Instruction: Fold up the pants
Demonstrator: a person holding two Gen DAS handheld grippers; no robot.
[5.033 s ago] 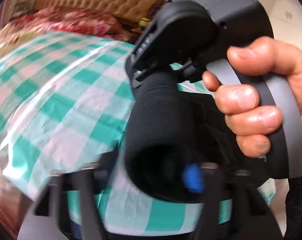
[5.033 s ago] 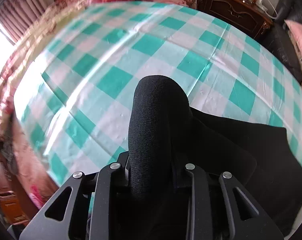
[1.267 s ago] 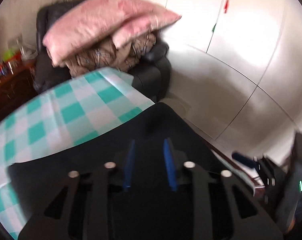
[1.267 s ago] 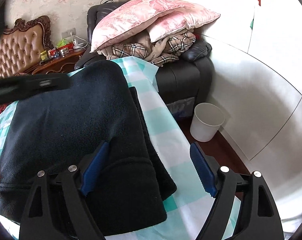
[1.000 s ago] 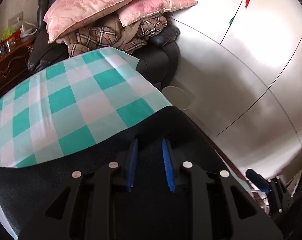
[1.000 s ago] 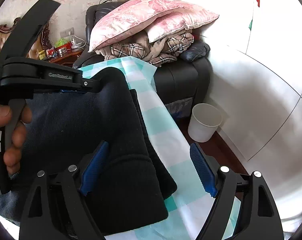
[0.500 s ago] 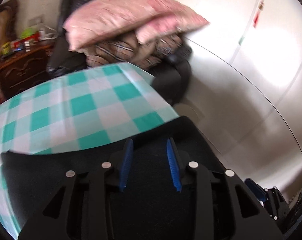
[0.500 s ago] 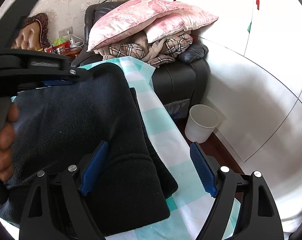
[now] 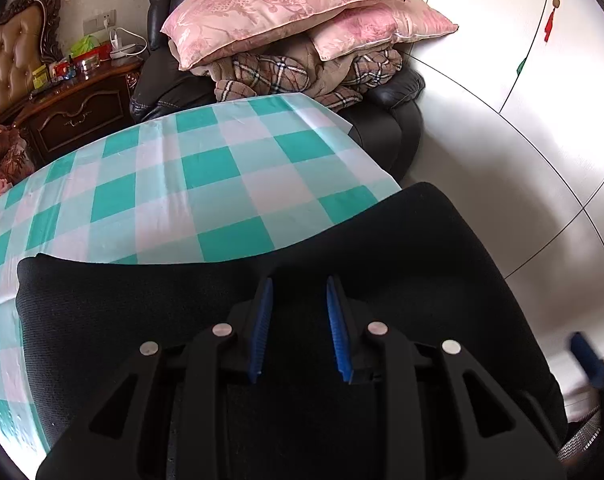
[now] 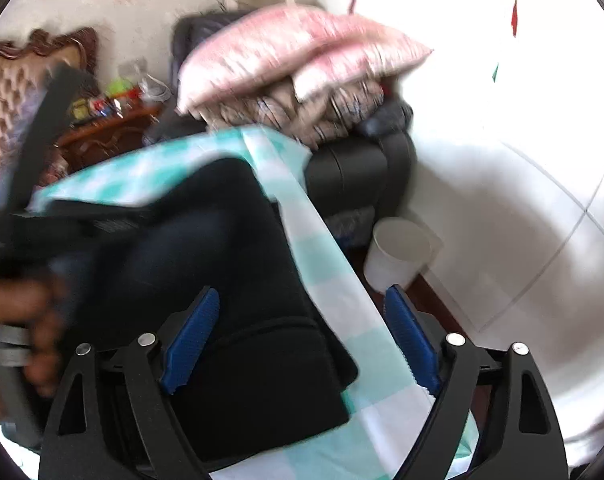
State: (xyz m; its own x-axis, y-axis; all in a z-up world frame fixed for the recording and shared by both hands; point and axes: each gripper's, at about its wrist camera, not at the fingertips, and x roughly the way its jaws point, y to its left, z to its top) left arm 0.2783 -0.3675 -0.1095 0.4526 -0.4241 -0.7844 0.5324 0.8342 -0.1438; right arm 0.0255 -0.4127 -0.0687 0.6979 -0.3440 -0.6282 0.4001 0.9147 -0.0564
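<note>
Checked tablecloth (image 9: 149, 196) carries black pants (image 9: 402, 248) beneath both tongs: left tongs (image 9: 297, 330) closing, right tongs (image 10: 302, 340) spreading, neither pinching.

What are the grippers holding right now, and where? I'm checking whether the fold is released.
Nothing: the left gripper, closing, hovers over the folded black fleece pants without pinching them; the right gripper, opening, grips nothing.

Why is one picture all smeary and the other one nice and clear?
Right wrist view: the camera is moving, so the pink pillows, the hand and the black pants smear; the wall at right glares white. Left wrist view: sharp checks on the cloth, though the round lens bends the floor lines.
</note>
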